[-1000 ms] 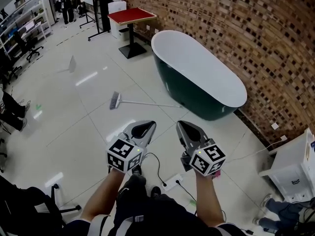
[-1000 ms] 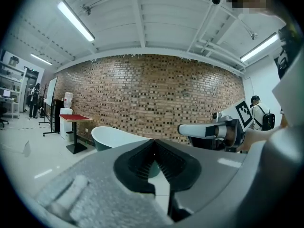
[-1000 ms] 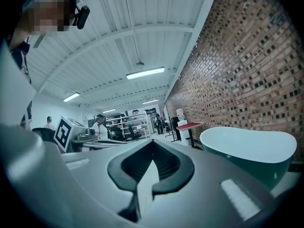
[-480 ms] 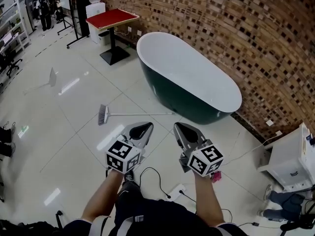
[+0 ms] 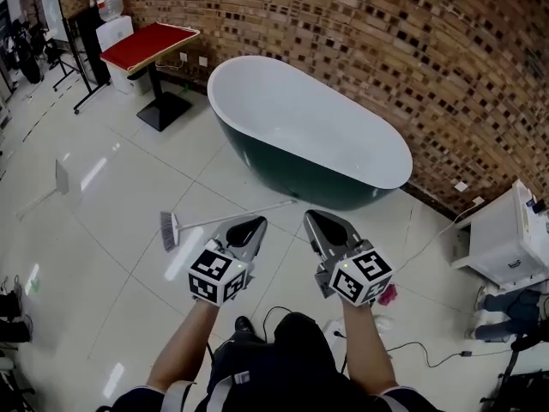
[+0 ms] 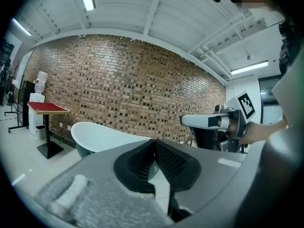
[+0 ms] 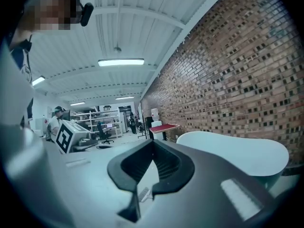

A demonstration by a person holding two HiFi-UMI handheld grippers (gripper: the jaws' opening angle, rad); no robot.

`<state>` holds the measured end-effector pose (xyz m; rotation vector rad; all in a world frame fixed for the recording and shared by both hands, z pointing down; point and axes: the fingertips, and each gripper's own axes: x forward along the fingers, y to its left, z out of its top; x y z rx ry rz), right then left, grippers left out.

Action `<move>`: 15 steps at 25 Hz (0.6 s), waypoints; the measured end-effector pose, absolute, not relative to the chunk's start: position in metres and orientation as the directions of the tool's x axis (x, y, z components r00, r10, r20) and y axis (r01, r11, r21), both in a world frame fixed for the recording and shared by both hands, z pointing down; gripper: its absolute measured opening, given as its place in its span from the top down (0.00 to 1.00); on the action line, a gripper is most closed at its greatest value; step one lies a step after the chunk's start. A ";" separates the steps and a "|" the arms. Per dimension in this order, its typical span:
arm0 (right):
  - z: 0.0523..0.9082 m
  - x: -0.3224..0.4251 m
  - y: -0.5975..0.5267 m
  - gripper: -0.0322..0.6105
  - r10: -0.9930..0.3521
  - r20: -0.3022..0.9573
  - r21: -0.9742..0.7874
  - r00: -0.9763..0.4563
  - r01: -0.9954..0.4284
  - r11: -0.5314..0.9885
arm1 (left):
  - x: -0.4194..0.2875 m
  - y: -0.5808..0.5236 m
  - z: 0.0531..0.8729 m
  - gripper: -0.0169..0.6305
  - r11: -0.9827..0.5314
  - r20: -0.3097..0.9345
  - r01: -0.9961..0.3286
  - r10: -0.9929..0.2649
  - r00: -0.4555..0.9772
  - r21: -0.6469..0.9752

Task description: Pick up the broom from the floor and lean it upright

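Observation:
The broom [image 5: 202, 221] lies flat on the white tiled floor, its brush head [image 5: 168, 231] to the left and its thin handle running right toward the bathtub [image 5: 309, 136]. Both grippers are held out level, side by side, above the floor in front of the person. My left gripper [image 5: 256, 222] is shut and empty, its tips over the handle's right part in the head view. My right gripper [image 5: 310, 218] is also shut with nothing held. In the right gripper view the brush head [image 7: 144, 194] shows through the gap below the closed tips [image 7: 153, 140].
A dark green tub with a white inside stands along the brick wall [image 5: 412, 50]. A red-topped table [image 5: 146, 45] stands at the back left, a white cabinet [image 5: 506, 239] at the right. Cables [image 5: 420, 346] and a small pink thing [image 5: 388, 294] lie near the person's feet.
The person has walked on with both shut grippers. The broom and the tub have slid left and nearer in the head view; the broom now lies just ahead of the left gripper.

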<state>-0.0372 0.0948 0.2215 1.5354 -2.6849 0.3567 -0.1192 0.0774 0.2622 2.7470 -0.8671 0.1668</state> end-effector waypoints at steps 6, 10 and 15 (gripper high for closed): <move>0.234 -0.019 0.059 0.95 -0.876 0.148 -0.189 -0.460 -0.882 0.431 | -0.107 0.031 0.278 0.97 -0.818 0.208 -0.537 -0.500 0.841 0.205; 0.252 0.002 0.025 0.95 -0.882 0.146 -0.183 -0.448 -0.889 0.420 | -0.088 -0.004 0.298 0.97 -0.828 0.222 -0.526 -0.485 0.846 0.194; 0.274 0.022 -0.024 0.95 -0.850 0.106 -0.152 -0.516 -0.853 0.499 | -0.056 -0.062 0.323 0.97 -0.829 0.215 -0.537 -0.502 0.838 0.158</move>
